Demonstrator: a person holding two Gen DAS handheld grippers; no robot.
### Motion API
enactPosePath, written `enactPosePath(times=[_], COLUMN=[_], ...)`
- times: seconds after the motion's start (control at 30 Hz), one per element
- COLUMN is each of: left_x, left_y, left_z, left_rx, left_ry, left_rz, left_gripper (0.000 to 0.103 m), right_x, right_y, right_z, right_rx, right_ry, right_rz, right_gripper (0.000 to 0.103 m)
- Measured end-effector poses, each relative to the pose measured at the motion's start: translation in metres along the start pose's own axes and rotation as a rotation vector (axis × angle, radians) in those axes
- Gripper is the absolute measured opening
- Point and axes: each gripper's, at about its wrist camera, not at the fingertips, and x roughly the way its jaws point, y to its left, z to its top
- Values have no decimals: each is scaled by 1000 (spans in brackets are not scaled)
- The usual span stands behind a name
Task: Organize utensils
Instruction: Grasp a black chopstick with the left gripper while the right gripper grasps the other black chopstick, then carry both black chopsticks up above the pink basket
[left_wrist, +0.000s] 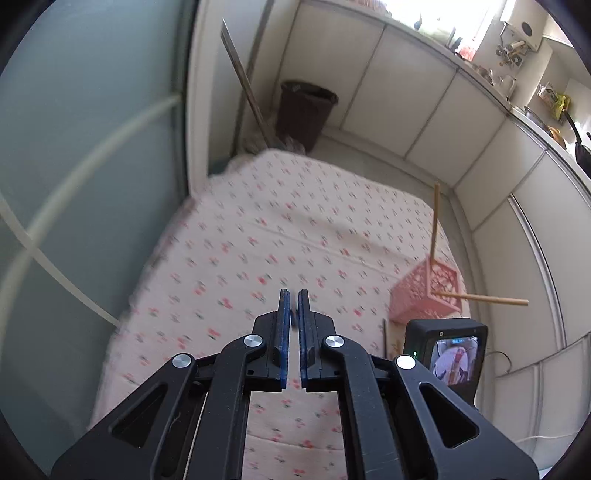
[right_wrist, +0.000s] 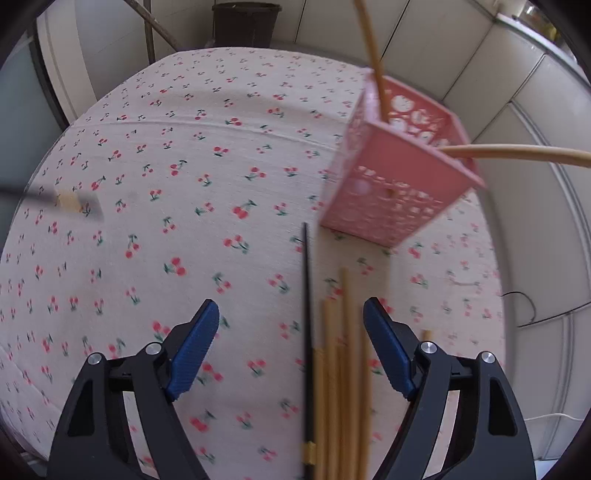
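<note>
Two chopsticks (left_wrist: 436, 225) already stand in the pink basket (left_wrist: 424, 295) in our left wrist view, one leaning up and away, the other sticking out sideways over the rim. The basket sits near the far right edge of the table (left_wrist: 280, 229), which is covered in a cherry-print cloth. Our left gripper (left_wrist: 294, 295) hovers above the cloth with its jaws nearly together and nothing between them. A dark bin (left_wrist: 304, 110) stands on the floor beyond.

In our right wrist view, the right gripper (right_wrist: 291, 317) is spread wide and holds nothing. Between its blue pads (right_wrist: 195, 347) lies a bundle of loose wooden chopsticks (right_wrist: 341, 362) on the cloth, with one black chopstick (right_wrist: 306, 314) beside them on the left. The basket (right_wrist: 395, 192) looks tilted just beyond their tips.

We judge the risks this way: closing on the whole bundle could pinch several thin sticks at once and let some slip, and the light basket, already loaded off-centre by the leaning sticks, could tip if we nudge it.
</note>
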Motion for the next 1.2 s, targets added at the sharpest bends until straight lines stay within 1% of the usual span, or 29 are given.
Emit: enactPosePath(times=[0.07, 0.13, 0.23, 0.3, 0.37, 0.43, 0.5, 0.57, 0.63, 0.7, 0.8, 0.93, 1.07, 1.13, 1.2], left_x=[-11, -14, -17, -13, -15, -16, -18, -20, -22, -24, -30, -34, -36, -36, -36], left_y=[12, 20, 29, 31, 31, 31, 33, 36, 38, 40, 42, 44, 44, 40, 34], left_z=[7, 12, 14, 15, 15, 14, 14, 15, 15, 16, 17, 17, 17, 15, 14], left_rx=[-10, -29, -47, -50, -49, -47, -52, -62, -66, -69, -71, -76, -83, -76, -68], left_ry=[-37, -48, -42, -31, -23, -24, -27, -30, -36, -42, -58, -64, -56, -51, -45], left_rz=[9, -2, -24, -32, -40, -43, -50, -57, -58, -59, -54, -72, -111, -124, -139], left_gripper=[4, 4, 4, 4, 4, 4, 4, 4, 4, 4, 4, 4, 4, 4, 4], right_x=[11, 19, 27, 29, 27, 26, 26, 25, 22, 18, 7, -13, -50, -63, -78], right_y=[1, 0, -3, -1, 9, 17, 17, 13, 8, 13, 26, 14, -12, -24, -37], right_z=[8, 14, 22, 29, 31, 32, 31, 28, 21, 10, -9, -23, -38, -40, -44], right_rx=[29, 56, 79, 76, 44, 21, 41, 57, 75, 55, 17, 55, 83, 95, 113], right_ry=[35, 58, 56, 46, 37, 29, 35, 41, 53, 63, 66, 39, -37, -65, -110], right_rz=[43, 71, 96, 109, 129, 153, 192, 242, 308, 366, 397, 454, 435, 427, 414], right_gripper=[68, 66, 64, 54, 33, 23, 20, 8, 8, 6, 4, 4, 4, 4, 4])
